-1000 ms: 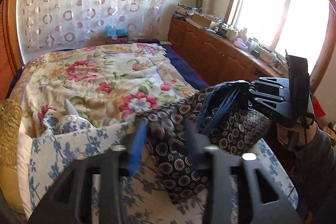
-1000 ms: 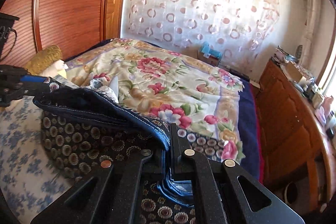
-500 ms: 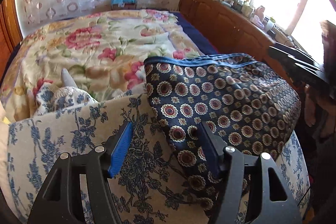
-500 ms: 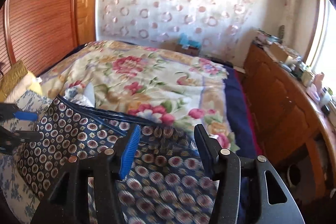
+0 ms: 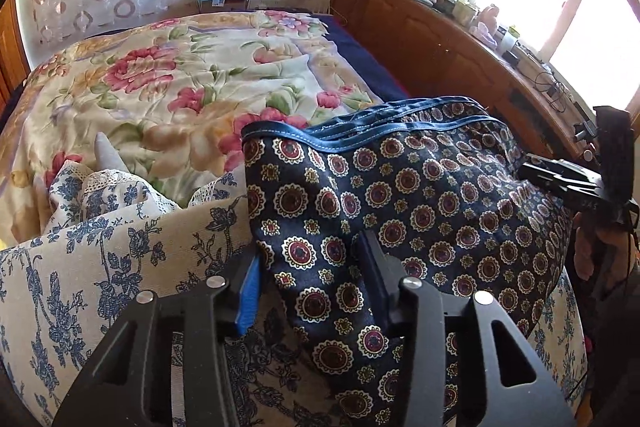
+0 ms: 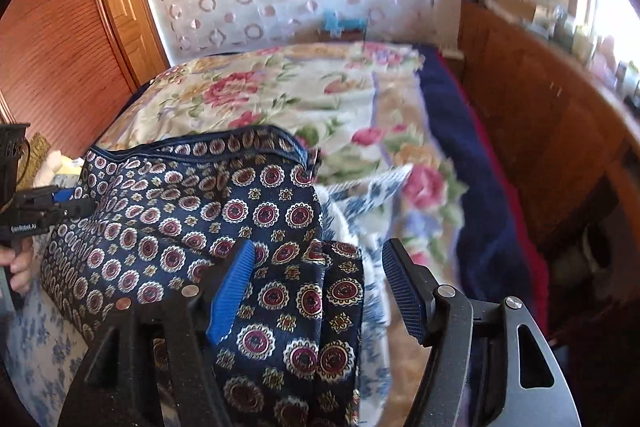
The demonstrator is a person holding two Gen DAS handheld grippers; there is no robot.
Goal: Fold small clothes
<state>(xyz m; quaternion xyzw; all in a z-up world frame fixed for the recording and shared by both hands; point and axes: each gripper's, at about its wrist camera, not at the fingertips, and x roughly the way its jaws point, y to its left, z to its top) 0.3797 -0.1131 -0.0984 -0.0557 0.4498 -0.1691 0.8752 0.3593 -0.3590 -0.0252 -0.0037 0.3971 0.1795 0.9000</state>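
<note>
Navy shorts with red-and-cream medallions and a blue waistband (image 5: 400, 187) lie spread on a blue-flowered white cloth (image 5: 100, 267). My left gripper (image 5: 312, 287) is open, its jaws straddling the shorts' near left edge, with fabric between them. In the right wrist view the shorts (image 6: 180, 211) lie to the left, and a leg part hangs down between the jaws of my open right gripper (image 6: 320, 287). The right gripper also shows at the right edge of the left wrist view (image 5: 568, 183).
A floral quilt (image 5: 180, 87) covers the bed behind. A crumpled blue-flowered garment with lace (image 5: 104, 187) lies to the left. A wooden cabinet (image 5: 440, 39) with clutter runs along the right under the window. A wooden wardrobe (image 6: 60, 47) stands at the left.
Both grippers let go of the shorts' waistband and opened. The shorts dropped flat onto the cloth. Both grippers moved down to the shorts' near edges.
</note>
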